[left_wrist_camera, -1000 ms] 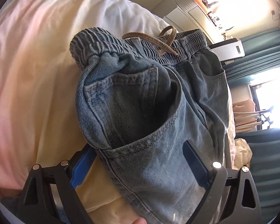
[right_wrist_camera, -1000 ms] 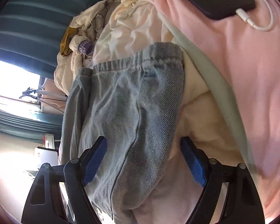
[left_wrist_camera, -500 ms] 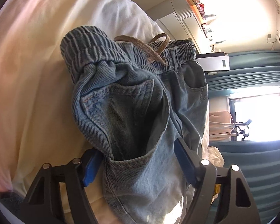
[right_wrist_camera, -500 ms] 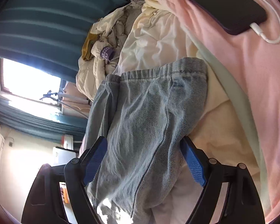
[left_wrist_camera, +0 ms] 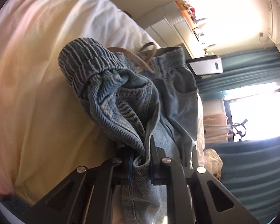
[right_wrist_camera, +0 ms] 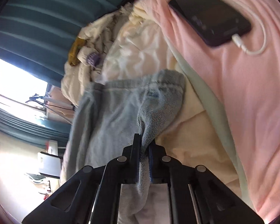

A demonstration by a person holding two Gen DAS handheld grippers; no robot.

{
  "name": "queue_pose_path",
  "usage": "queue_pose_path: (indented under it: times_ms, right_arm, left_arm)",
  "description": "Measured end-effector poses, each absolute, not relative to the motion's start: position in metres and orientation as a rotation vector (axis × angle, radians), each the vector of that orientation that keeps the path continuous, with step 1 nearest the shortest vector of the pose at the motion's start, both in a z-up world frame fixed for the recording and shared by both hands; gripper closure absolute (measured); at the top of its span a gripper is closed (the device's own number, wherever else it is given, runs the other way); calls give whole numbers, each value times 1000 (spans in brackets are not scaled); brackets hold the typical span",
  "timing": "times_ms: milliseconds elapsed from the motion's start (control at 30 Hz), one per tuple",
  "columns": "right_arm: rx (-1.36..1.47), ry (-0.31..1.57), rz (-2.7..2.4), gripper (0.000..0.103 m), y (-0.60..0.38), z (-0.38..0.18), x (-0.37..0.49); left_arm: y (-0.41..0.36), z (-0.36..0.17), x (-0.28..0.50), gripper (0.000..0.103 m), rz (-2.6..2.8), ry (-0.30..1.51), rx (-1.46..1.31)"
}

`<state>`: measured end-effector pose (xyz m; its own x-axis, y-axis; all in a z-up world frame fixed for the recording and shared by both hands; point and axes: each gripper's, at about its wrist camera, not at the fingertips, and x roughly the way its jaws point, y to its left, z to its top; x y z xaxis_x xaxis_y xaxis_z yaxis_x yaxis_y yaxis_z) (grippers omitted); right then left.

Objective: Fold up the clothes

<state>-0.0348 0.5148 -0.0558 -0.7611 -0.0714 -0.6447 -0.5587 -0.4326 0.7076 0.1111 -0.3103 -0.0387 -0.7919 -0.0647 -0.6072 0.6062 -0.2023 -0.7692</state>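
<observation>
Left tool (left_wrist_camera: 141, 163) closing on and right tool (right_wrist_camera: 144, 150) clamping the denim shorts (left_wrist_camera: 132, 100) on the bed (left_wrist_camera: 37, 93): grasp step; next, lift and fold evenly.

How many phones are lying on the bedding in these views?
1. A dark phone lies on the pink blanket at the upper right of the right wrist view, with a white cable plugged in. None shows in the left wrist view; the denim shorts or bedding may hide others.
</observation>
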Motion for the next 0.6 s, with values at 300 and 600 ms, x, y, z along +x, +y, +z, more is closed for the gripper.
queue_pose_path:
  times_ms: [300,600]
  right_arm:
    - [-859,1372,2424,99,505,33,-100]
    - [-968,1168,2441,99,477,65,-267]
  left_arm:
    - [-347,34,32,93,-2210,1519,723]
    - [-366,40,-147,93,-2243,1310,859]
